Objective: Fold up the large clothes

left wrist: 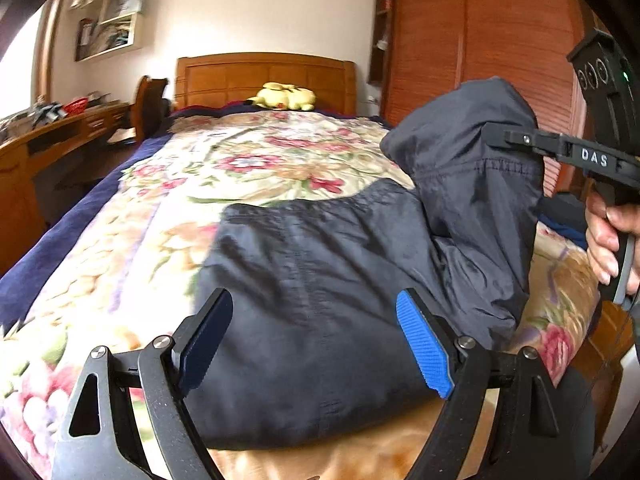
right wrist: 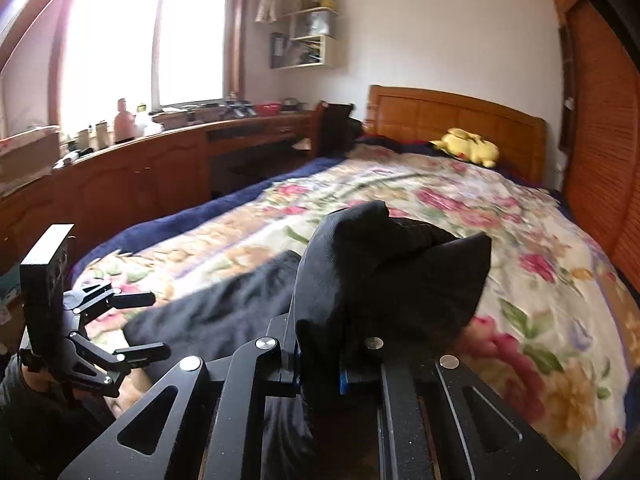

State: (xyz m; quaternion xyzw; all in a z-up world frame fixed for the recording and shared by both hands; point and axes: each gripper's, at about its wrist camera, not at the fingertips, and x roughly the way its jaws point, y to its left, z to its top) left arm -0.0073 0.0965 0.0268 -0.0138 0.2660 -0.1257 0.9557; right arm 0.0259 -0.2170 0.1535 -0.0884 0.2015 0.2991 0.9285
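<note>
A dark navy garment [left wrist: 316, 296] lies partly folded on the floral bedspread [left wrist: 224, 168]. My left gripper [left wrist: 316, 340] is open, its blue-padded fingers [left wrist: 424, 348] spread over the near part of the garment. My right gripper [left wrist: 496, 136] is shut on a raised fold of the garment and holds it up above the bed at the right. In the right wrist view the pinched dark cloth [right wrist: 384, 272] bunches up over my right gripper [right wrist: 320, 364]. My left gripper [right wrist: 140, 324] shows there at the left, open over the flat part of the garment [right wrist: 224, 312].
A yellow plush toy [left wrist: 284, 97] lies by the wooden headboard [left wrist: 264, 76]. A long wooden desk [right wrist: 168, 168] with clutter runs along the bed's left side under a window. A slatted wooden wardrobe [left wrist: 480, 48] stands to the right.
</note>
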